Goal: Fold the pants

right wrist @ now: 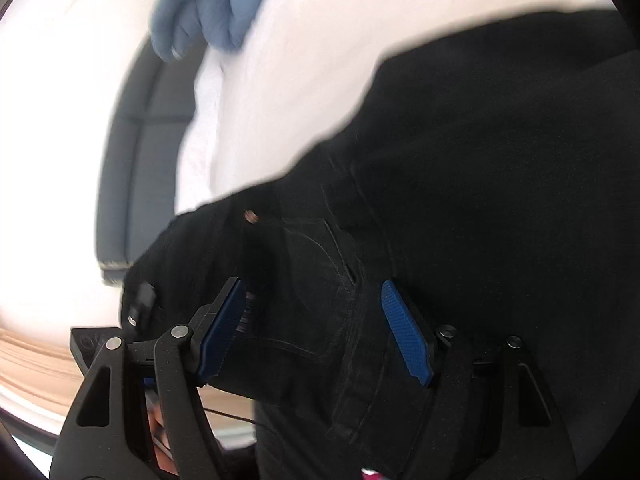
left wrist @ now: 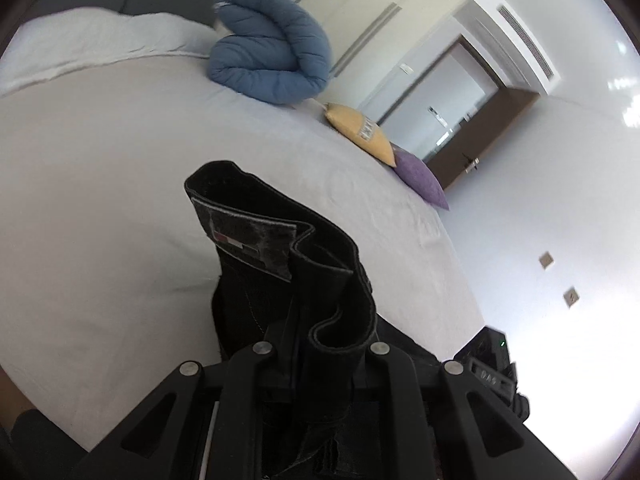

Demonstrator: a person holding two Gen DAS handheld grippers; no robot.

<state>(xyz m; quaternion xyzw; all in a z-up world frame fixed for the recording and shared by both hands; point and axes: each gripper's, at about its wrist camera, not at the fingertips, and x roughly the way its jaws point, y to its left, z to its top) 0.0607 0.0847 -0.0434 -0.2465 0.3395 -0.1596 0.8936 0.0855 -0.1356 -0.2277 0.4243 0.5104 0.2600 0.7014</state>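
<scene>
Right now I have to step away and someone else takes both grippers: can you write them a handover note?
Left gripper: shut on the black pants' waistband, held up above the white bed sheet.
Right gripper: open, blue pads either side of the black pants near a pocket seam, not pinching.
Done: one end gripped.
Left: close the right gripper, fold, lay flat.

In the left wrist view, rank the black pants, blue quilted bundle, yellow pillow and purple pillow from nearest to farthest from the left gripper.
1. Black pants: clamped in the left gripper, bottom centre.
2. Purple pillow: right edge of the bed.
3. Yellow pillow: just beyond the purple one.
4. Blue quilted bundle: far end of the bed, top centre.
</scene>
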